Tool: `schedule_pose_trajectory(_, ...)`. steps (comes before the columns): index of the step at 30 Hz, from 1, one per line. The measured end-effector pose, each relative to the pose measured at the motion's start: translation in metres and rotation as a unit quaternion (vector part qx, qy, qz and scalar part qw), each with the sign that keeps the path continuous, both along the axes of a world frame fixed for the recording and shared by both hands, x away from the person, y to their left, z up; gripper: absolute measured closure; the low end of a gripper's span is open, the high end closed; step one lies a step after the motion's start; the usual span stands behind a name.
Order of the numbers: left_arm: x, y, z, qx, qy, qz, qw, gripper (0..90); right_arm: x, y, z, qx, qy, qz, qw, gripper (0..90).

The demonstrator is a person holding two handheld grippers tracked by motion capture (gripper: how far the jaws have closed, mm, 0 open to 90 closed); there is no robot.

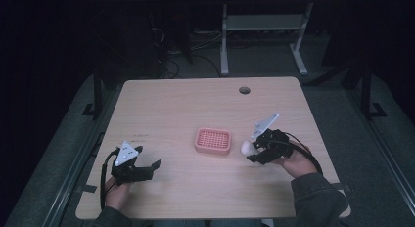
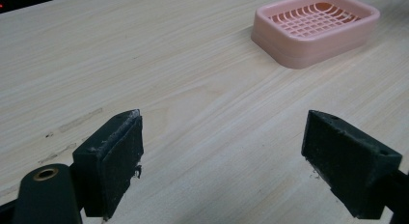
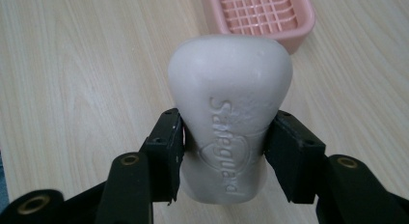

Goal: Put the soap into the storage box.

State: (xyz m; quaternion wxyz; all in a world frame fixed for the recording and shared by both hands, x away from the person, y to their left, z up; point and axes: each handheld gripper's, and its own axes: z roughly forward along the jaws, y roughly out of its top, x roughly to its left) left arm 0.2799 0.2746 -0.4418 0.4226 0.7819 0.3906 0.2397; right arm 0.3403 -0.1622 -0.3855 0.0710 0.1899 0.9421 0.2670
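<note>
Right gripper [image 3: 224, 151] is pinching the soap bar [image 3: 229, 118] by its sides, long axis sticking out past the fingertips. Pink soap dish [image 3: 263, 16] sits just ahead, closer to this hand. Left gripper [image 2: 222, 166] is spread wide, holding nothing.

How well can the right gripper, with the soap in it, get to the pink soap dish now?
Probably yes. The right gripper, shut on the soap, is just beside the pink soap dish, with bare table between them. The left gripper is open and far off.
</note>
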Motion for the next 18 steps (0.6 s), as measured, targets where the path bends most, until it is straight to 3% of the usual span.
schedule_pose_trajectory(18,0.0,0.0,0.001,0.001,-0.002,0.0,1.0,14.4,0.018,0.028,0.011,0.007,-0.006,0.016,0.9998,49.2)
